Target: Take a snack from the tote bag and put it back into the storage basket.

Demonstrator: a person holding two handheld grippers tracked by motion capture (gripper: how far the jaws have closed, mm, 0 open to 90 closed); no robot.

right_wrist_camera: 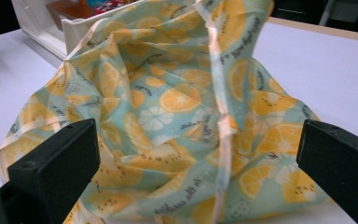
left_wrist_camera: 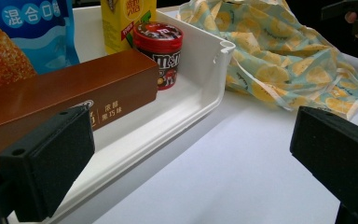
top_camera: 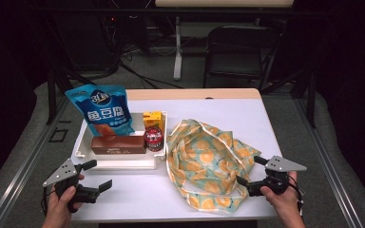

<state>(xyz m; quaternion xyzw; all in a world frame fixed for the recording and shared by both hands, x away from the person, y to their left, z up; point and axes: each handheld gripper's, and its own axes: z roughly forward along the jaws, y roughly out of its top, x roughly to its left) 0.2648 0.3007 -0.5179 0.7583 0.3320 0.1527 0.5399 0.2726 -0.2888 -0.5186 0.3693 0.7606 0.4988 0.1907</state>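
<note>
A white tray (top_camera: 83, 137) sits left of centre on the table. It holds a blue snack bag (top_camera: 102, 109), a brown chocolate box (top_camera: 118, 145), a yellow drink carton (top_camera: 153, 120) and a red-lidded candy tub (top_camera: 153, 138). Beside it on the right lies a crumpled cloth bag (top_camera: 206, 159) printed with orange slices. My left gripper (top_camera: 97, 175) is open just in front of the tray's near edge, nothing between its jaws. My right gripper (top_camera: 250, 171) is open at the bag's right edge, its jaws either side of the cloth (right_wrist_camera: 186, 121).
The table (top_camera: 138, 194) is white with a wooden strip at the far edge. Beyond it stand a black chair (top_camera: 240, 50) and a desk leg on the floor. Bare tabletop lies in front of the tray and behind the bag.
</note>
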